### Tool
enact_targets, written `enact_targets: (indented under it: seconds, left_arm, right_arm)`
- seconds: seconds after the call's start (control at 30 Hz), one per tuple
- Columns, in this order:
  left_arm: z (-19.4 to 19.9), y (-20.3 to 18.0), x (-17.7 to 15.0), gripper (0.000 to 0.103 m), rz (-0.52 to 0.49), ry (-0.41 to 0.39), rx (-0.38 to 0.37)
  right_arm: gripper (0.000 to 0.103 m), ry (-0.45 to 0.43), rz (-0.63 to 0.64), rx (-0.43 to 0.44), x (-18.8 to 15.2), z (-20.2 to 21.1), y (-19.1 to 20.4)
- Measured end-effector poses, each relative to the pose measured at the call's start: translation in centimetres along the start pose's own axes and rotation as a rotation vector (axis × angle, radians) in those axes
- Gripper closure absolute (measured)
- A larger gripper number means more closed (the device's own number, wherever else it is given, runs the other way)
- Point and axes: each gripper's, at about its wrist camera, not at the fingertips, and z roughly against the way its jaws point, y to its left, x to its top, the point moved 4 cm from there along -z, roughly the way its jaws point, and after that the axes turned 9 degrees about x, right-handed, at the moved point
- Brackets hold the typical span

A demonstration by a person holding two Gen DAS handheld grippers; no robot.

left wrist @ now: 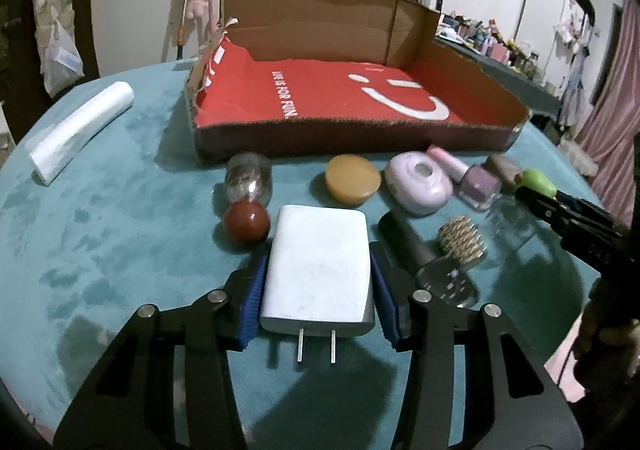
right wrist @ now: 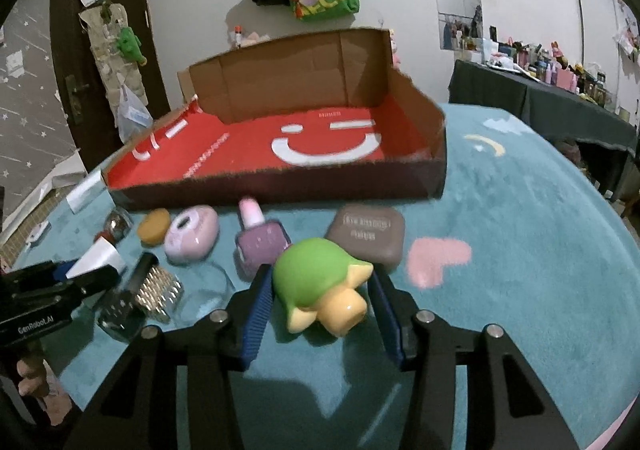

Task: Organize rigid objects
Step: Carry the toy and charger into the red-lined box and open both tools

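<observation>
Left claw (left wrist: 318,282) pinches the white charger (left wrist: 318,270) near the table's (left wrist: 120,210) front, right claw (right wrist: 320,298) pinches the green turtle toy (right wrist: 320,282), both seemingly bound for the far cardboard box (left wrist: 352,138).

White walls (right wrist: 192,10), dark door (right wrist: 80,62), cluttered side table (right wrist: 560,98).

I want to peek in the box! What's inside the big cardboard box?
The cardboard box holds no objects that show, only its red floor with a white smiley face. Its front wall hides the floor strip just behind it.
</observation>
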Motion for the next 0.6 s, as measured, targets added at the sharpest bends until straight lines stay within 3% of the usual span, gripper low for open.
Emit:
enact_targets:
  seconds: [0.27, 0.43, 0.6]
  left_arm:
    - [0.7, -0.4, 4.9, 0.058, -0.015, -0.079, 0.003]
    - [-1.7, -0.6, 9.1, 0.058, -0.041, -0.078, 0.023]
    - [-5.5, -1.0, 12.1, 0.058, -0.08, -0.026, 0.038]
  right_arm:
    - [0.052, -0.064, 0.071, 0.001, 6.3, -0.4, 0.3]
    - [0.052, 0.003, 0.105, -0.015, 9.6, -3.9, -0.8]
    - [0.052, 0.112, 0.137, -0.037, 11.1, -7.8, -2.1]
